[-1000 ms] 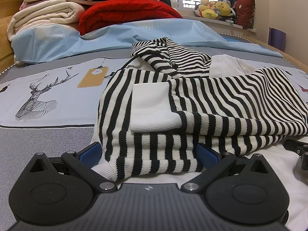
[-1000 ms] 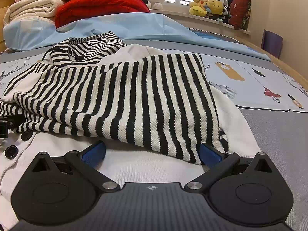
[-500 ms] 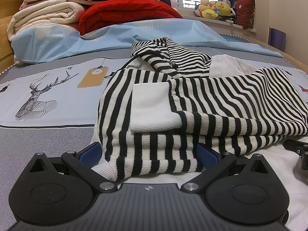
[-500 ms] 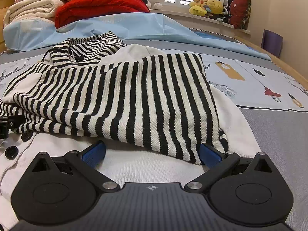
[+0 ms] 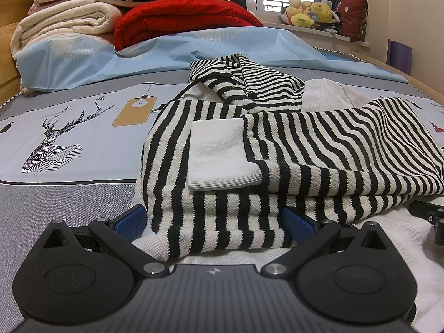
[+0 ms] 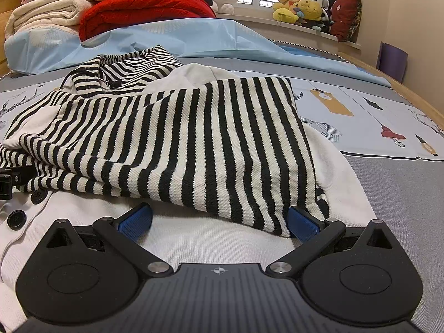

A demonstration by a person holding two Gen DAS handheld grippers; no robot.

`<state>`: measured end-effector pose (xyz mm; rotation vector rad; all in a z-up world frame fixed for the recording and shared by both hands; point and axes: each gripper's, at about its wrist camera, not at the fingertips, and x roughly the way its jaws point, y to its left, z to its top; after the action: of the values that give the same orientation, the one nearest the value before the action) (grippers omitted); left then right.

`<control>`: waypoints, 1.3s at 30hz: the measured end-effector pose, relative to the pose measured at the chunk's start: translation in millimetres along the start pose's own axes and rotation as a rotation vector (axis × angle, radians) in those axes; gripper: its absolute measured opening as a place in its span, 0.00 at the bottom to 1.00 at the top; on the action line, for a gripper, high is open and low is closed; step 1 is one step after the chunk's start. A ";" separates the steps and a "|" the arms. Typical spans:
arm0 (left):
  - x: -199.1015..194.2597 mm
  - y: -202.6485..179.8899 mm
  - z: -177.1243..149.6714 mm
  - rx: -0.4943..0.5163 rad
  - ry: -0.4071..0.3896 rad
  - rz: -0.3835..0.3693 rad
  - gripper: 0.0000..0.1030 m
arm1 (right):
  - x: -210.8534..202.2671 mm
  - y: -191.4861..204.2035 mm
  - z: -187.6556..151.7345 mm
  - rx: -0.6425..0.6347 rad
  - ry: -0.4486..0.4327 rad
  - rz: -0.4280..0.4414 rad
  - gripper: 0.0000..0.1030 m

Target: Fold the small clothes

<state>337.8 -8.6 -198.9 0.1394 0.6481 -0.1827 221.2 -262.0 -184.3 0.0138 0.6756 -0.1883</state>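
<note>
A small black-and-white striped top (image 5: 291,149) with a white cuff (image 5: 219,155) lies on the bed, its sleeves folded across its white front. Black buttons (image 6: 17,217) show on the white front (image 6: 194,238) in the right wrist view. My left gripper (image 5: 215,219) is open at the near left hem, and the striped edge lies between its blue pads (image 5: 130,219). My right gripper (image 6: 219,219) is open at the near right hem, straddling white cloth and the corner of the striped sleeve (image 6: 194,144). Each gripper's tip shows at the edge of the other's view.
The printed grey and blue bedsheet (image 5: 61,138) surrounds the garment. Folded blankets (image 5: 177,19) and towels (image 5: 63,22) are stacked at the head of the bed. Soft toys (image 6: 302,8) sit on the window sill, and a wooden bed rail (image 6: 394,83) runs along the right.
</note>
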 end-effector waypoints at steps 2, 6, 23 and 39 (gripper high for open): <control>0.0 -0.1 0.0 0.000 0.000 0.000 1.00 | 0.0 -0.1 0.0 0.000 0.000 0.000 0.99; -0.2 -0.3 0.1 0.000 0.000 0.000 1.00 | 0.0 -0.1 0.0 0.001 0.000 0.001 0.99; -0.4 0.2 -0.2 0.000 0.000 0.002 1.00 | -4.6 -3.8 8.9 0.023 0.031 0.003 0.99; 0.9 1.9 0.0 -0.016 0.002 -0.006 1.00 | -56.0 -52.3 30.3 0.120 -0.094 0.031 0.99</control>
<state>338.9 -6.8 -199.3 0.1218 0.6521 -0.1831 188.0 -306.1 -123.3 0.1293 0.5692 -0.1978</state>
